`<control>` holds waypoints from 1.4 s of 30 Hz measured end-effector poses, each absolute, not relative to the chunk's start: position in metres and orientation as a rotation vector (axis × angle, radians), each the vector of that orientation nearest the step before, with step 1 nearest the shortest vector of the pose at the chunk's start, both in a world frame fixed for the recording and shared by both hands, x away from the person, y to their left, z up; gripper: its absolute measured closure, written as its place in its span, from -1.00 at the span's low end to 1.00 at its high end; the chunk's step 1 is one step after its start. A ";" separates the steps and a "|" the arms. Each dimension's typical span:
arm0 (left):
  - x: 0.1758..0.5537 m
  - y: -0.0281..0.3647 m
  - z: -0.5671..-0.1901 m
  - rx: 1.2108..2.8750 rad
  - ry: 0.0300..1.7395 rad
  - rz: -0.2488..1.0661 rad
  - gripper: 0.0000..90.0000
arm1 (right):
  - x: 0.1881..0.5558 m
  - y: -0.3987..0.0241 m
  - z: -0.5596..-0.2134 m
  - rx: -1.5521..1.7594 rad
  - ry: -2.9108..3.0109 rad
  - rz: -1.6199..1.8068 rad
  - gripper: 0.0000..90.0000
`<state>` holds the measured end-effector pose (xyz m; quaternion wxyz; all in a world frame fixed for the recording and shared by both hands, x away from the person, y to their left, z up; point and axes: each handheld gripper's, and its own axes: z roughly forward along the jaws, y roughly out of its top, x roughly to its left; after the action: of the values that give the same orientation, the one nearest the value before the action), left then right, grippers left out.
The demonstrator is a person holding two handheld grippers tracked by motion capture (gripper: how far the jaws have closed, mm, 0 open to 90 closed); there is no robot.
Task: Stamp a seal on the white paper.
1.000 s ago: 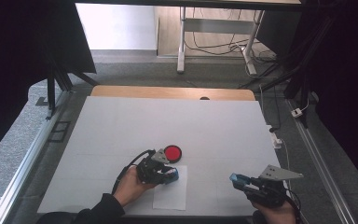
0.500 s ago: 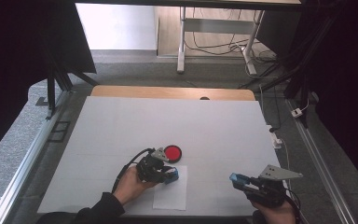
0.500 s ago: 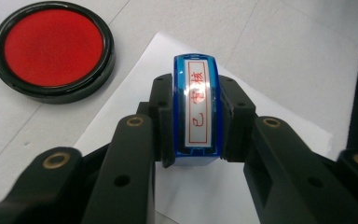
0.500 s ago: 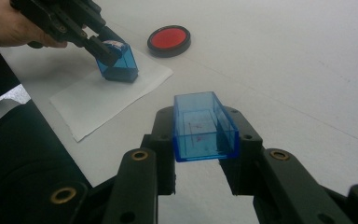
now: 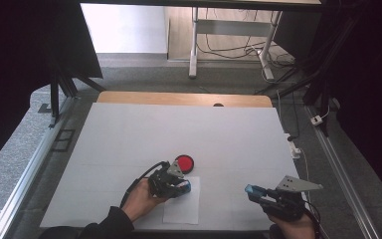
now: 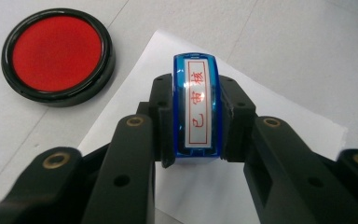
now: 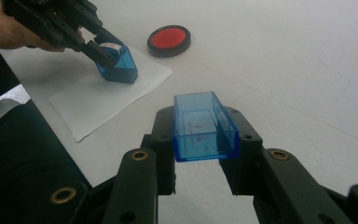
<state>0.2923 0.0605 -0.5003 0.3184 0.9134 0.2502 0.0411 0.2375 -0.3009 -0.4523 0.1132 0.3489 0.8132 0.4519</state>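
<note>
Nothing moved, left tool (image 6: 196,154) clamps one stamp (image 6: 196,105), right tool (image 7: 200,161) clamps one cap (image 7: 204,126).

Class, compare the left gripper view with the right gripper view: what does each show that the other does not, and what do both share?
Left gripper view alone: the red characters on the stamp's label, read from above between the left claw jaws.

Right gripper view alone: the blue stamp cap clamped in the right claw, and a hand pressing the stamp down at a tilt.

Both: the red ink pad, the sheet of paper, the blue stamp and the white table.
</note>
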 end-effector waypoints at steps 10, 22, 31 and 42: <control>0.307 0.073 -0.506 2.314 0.721 -0.059 0.56 | 0.238 -0.301 -0.452 1.023 2.386 1.326 0.52; 0.296 0.062 -0.501 2.385 0.689 0.067 0.56 | 0.238 -0.301 -0.452 1.022 2.386 1.327 0.52; 0.292 0.060 -0.500 2.407 0.673 0.104 0.55 | 0.238 -0.301 -0.452 1.021 2.388 1.334 0.52; 0.300 0.067 -0.502 2.364 0.690 0.023 0.55 | 0.238 -0.301 -0.452 1.024 2.389 1.335 0.52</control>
<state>0.3002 0.0668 -0.5016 0.3327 0.9052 0.2641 0.0088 0.2379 -0.3012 -0.4525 0.1096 0.3482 0.8127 0.4542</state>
